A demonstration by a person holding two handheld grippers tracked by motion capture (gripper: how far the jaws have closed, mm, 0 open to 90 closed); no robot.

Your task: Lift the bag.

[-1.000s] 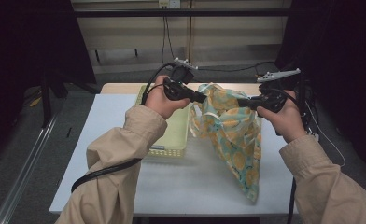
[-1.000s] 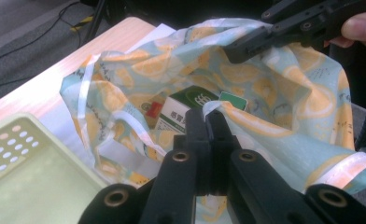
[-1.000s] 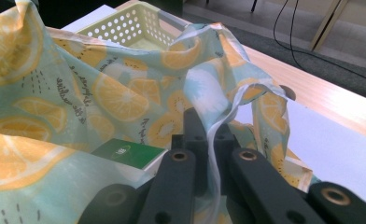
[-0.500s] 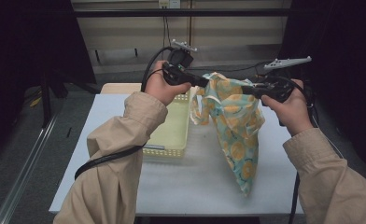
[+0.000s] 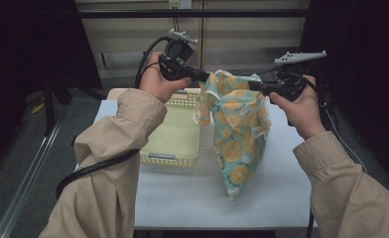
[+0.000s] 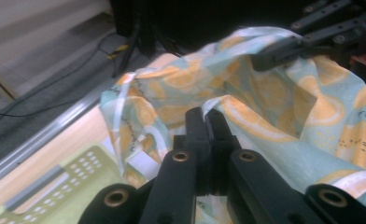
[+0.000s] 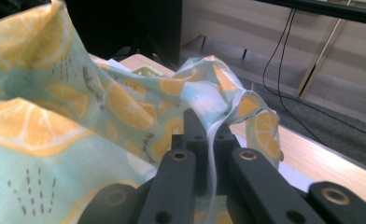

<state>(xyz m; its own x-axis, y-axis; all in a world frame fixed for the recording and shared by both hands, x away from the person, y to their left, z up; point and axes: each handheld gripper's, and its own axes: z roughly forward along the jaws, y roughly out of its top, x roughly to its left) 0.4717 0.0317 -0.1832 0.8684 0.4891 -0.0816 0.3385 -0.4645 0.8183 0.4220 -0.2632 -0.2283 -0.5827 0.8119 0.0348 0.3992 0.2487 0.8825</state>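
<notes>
A pale teal cloth with orange-slice print [image 5: 239,124] hangs above the white table [image 5: 182,198], held up between both grippers. My left gripper [image 5: 205,77] is shut on the cloth's upper left edge; in the left gripper view its jaws [image 6: 208,116] pinch a fold of the cloth [image 6: 274,126]. My right gripper [image 5: 254,85] is shut on the upper right edge, and in the right gripper view a white hem runs between its jaws [image 7: 209,123]. The cloth [image 7: 55,126] drapes down, its lower tip near the table top.
A pale yellow-green plastic basket [image 5: 175,144] sits on the table to the left of the hanging cloth. Cables lie on the floor beyond the table [image 7: 293,60]. Dark curtains stand on both sides, and a metal rail [image 5: 29,173] runs along the floor at left.
Both hands have risen with the cloth, which now hangs higher and longer, its lower end lifted off the table surface.
</notes>
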